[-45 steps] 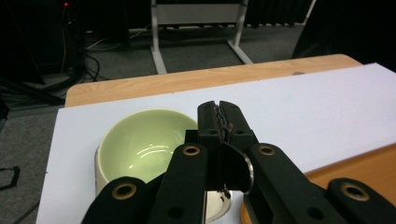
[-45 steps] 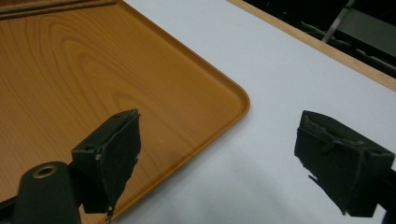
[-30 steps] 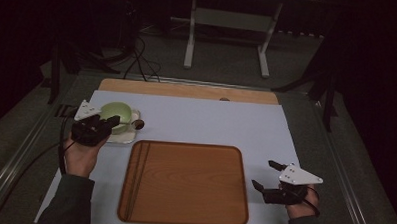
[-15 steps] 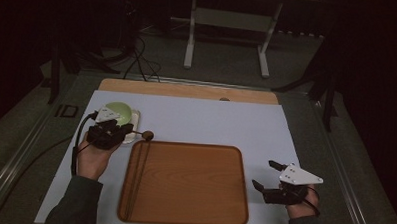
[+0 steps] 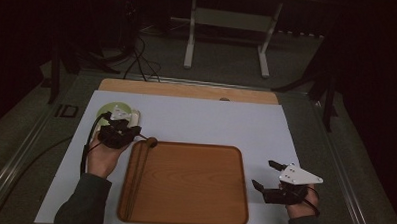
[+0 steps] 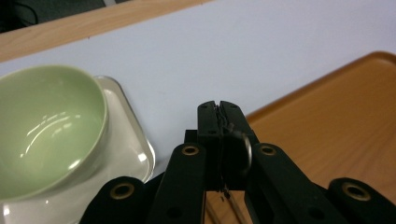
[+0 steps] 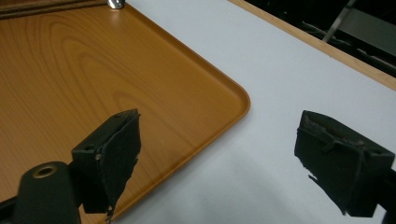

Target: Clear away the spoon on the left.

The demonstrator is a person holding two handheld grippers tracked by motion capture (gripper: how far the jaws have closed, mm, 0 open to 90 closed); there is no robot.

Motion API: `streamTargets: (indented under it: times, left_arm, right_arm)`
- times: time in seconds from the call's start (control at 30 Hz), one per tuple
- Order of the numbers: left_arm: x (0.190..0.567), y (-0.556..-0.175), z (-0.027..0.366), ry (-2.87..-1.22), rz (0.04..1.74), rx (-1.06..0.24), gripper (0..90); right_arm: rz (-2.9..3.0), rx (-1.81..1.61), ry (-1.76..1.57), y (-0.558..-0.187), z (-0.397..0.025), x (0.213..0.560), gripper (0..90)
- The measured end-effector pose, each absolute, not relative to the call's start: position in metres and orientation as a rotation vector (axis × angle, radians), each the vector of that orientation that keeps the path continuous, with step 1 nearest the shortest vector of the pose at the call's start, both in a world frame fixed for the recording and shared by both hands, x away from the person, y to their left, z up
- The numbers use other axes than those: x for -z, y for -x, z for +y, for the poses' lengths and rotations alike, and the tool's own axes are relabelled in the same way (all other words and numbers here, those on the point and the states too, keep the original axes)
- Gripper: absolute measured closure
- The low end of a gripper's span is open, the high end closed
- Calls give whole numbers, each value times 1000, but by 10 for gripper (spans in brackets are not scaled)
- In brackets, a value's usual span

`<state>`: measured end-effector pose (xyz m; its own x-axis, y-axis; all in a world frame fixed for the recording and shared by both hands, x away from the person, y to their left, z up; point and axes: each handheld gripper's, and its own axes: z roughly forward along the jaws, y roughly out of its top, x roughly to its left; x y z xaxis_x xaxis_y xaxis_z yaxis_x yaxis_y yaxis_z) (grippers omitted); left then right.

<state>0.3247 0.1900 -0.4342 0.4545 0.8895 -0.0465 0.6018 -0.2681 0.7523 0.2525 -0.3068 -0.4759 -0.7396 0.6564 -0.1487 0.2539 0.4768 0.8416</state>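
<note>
Left claw [image 5: 135,134] is clamped on a thin utensil with a round dark head [image 5: 152,142], probably a spoon. In the left gripper view the jaws are pressed together around a metal loop or rim [image 6: 246,148] of it; can't tell exactly what part. The utensil's head sits at the far-left corner of the orange-brown wooden rectangular tray [image 5: 182,219], just over its rim. Two long thin dark sticks [image 5: 132,182], chopstick-like, lie along the tray's left edge inside it; the rest of the tray floor is bare wood. The tray sits near the front edge of the tabletop [image 5: 211,122], on a pale blue-white sheet, roughly centred. Pale green ceramic bowl [image 6: 42,126] stands on a white square plate with rounded corners [image 6: 135,149], toward the far-left corner of the sheet, just behind the left claw. Bowl interior looks empty, only glare inside. Bowl and plate are near the tray but not touching it. Right claw [image 5: 265,175] has its jaws wide apart, holding nothing, low over the sheet just off the tray's front-right corner [image 7: 240,100], near the front-right part of the tabletop. A hand [image 5: 104,158] grips the left gripper's body from below.
</note>
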Motion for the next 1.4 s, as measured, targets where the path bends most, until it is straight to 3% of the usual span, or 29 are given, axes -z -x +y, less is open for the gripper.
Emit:
streamTargets:
  times: [0.43,0.7,1.4]
  left_arm:
    - [451,-342,169,-1839,1182,-612,865]
    - [461,-351,165,-1718,1206,-594,858]
    - [436,-316,175,-1819,1139,-512,893]
  right_arm:
    - [2266,-1189,-756,-252,-308,475,141]
    - [2264,-1189,-752,-252,-308,475,141]
    - [2268,-1180,-749,-252,-307,475,141]
